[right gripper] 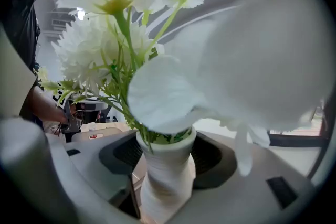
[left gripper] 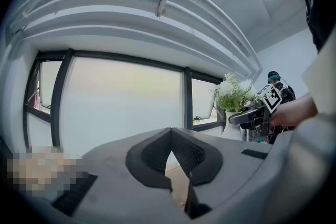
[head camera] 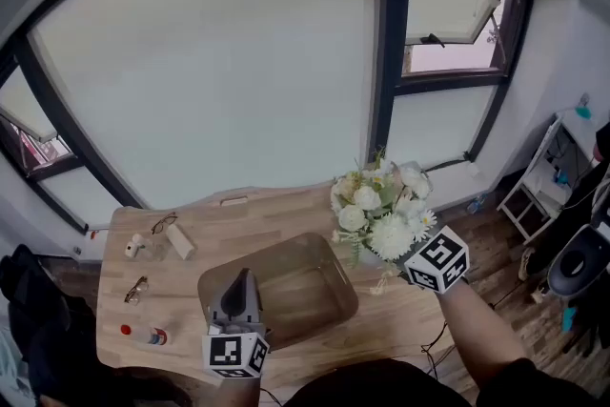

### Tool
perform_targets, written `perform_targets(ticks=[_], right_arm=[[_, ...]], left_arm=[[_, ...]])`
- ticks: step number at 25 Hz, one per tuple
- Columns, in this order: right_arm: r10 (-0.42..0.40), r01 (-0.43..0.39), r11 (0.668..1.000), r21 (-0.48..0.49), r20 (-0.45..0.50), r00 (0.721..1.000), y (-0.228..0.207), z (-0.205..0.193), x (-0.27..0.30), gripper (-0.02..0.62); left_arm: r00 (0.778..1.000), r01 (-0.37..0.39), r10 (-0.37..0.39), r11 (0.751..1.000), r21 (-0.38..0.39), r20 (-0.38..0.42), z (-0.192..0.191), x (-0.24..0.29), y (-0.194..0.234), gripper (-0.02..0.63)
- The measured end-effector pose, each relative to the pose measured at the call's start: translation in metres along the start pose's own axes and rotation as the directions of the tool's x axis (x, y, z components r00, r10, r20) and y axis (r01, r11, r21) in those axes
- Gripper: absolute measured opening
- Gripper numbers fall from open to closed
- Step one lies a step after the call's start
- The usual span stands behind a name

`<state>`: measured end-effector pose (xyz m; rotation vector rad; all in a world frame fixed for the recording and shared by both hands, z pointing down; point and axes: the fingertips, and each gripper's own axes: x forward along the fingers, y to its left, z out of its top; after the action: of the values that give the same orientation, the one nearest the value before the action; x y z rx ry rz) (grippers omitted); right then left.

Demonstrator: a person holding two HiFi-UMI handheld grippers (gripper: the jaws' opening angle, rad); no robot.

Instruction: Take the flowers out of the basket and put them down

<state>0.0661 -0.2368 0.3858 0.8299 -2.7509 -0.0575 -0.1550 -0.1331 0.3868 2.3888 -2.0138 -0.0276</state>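
White vase (right gripper: pixel 167 162) with flowers (head camera: pixel 381 205) is clamped in my right tool (right gripper: pixel 163 191), clear of the basket (head camera: pixel 286 295). I'd lower it upright onto bare tabletop (head camera: pixel 286 214), opening only once seated.

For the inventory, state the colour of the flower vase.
White; the vase shows best in the right gripper view.

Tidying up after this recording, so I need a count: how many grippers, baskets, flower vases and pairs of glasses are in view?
Grippers: 2, left gripper and right gripper
Baskets: 1, the basket
Flower vases: 1, the flower vase
Pairs of glasses: 2
Total: 6
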Motion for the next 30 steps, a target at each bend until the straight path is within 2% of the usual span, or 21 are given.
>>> perform_targets(ticks=[7,13,30], right_arm=[[-0.094,0.095,0.995,0.043,-0.036,0.995,-0.028,-0.032,-0.033,0.291],[-0.152,0.156,0.985,0.076,-0.064,0.986,-0.043,-0.064,-0.046,0.291],[-0.168,0.179,0.974,0.136,-0.090,0.982,-0.057,-0.136,-0.031,0.291]], left_arm=[[0.997,0.081,-0.081,0.997,-0.001,-0.004,-0.004,0.029,-0.035,0.002],[0.994,0.107,-0.107,0.994,-0.005,-0.017,-0.011,0.043,-0.052,0.002],[0.991,0.114,-0.112,0.993,0.013,-0.076,-0.043,0.070,-0.061,0.002]])
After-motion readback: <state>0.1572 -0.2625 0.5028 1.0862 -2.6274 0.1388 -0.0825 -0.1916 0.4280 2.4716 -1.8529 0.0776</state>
